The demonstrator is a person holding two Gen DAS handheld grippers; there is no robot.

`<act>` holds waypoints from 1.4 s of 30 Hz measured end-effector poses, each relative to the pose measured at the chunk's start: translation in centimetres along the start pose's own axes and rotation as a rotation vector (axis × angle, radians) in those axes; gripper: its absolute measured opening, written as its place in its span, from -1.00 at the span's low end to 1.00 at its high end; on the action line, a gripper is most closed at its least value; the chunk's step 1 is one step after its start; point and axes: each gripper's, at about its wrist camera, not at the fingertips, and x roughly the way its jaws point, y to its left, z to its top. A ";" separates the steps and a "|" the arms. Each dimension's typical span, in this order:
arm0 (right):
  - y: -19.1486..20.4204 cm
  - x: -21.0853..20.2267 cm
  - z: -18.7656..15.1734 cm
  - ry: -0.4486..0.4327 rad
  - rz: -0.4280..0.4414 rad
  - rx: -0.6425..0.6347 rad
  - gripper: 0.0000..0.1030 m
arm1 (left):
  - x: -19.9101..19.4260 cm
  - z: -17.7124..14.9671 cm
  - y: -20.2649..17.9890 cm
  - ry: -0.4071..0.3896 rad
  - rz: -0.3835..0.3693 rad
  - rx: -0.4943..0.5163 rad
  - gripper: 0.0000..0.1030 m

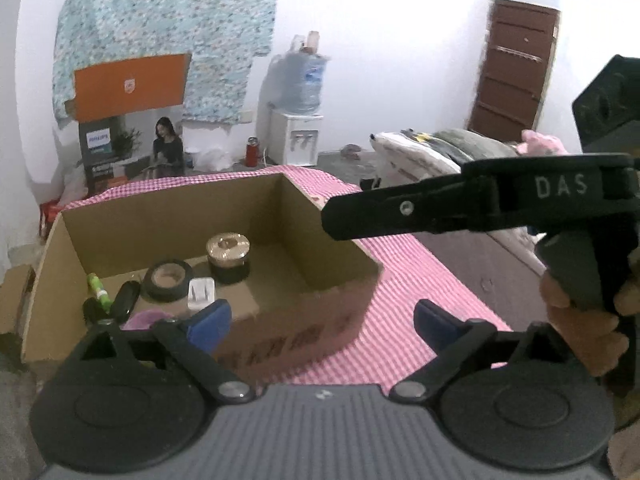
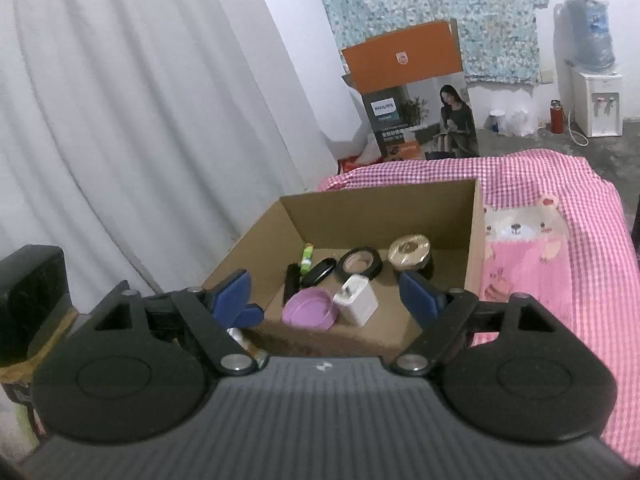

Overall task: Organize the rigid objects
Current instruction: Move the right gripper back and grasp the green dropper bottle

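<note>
We note both the left gripper (image 1: 322,320) and right gripper (image 2: 326,294) released; ahead, the green tube (image 2: 307,258) lies lengthwise in the cardboard box (image 2: 474,240), pointing away

"PHILIPS" on box (image 2: 420,120); "DAS" on hand-held gripper (image 1: 480,208)

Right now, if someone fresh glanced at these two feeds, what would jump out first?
The open cardboard box on the pink checked cloth, holding small items: a gold-lidded jar and a black tape roll toward the back, a white charger and a purple round case nearer the front. Both the left gripper and the right gripper stand open and empty, facing the box.
</note>
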 end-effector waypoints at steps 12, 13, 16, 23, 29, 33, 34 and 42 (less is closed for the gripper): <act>2.6 1.4 -6.7 0.082 0.065 0.027 0.58 | -1.6 -6.6 0.9 0.057 0.109 0.019 0.92; 2.7 2.0 -7.0 0.093 0.074 0.029 0.58 | -1.6 -7.0 1.4 0.059 0.128 0.008 0.92; 3.4 3.7 -7.2 0.124 0.093 0.031 0.58 | -1.5 -7.9 2.4 0.055 0.172 -0.015 0.92; 4.7 8.4 -7.6 0.176 0.107 0.009 0.58 | 0.3 -9.9 4.0 0.047 0.263 0.009 0.89; 5.2 11.9 -8.0 0.221 0.110 -0.021 0.42 | 2.1 -11.2 4.7 0.045 0.264 0.025 0.80; 5.6 13.4 -8.2 0.245 0.108 -0.067 0.21 | 3.2 -11.9 4.4 0.042 0.263 0.049 0.78; 5.6 13.8 -8.2 0.252 0.109 -0.074 0.10 | 3.4 -12.0 4.5 0.042 0.265 0.052 0.78; 5.8 16.0 -8.3 0.271 0.123 -0.122 -0.14 | 4.4 -12.6 4.9 0.020 0.267 0.046 0.78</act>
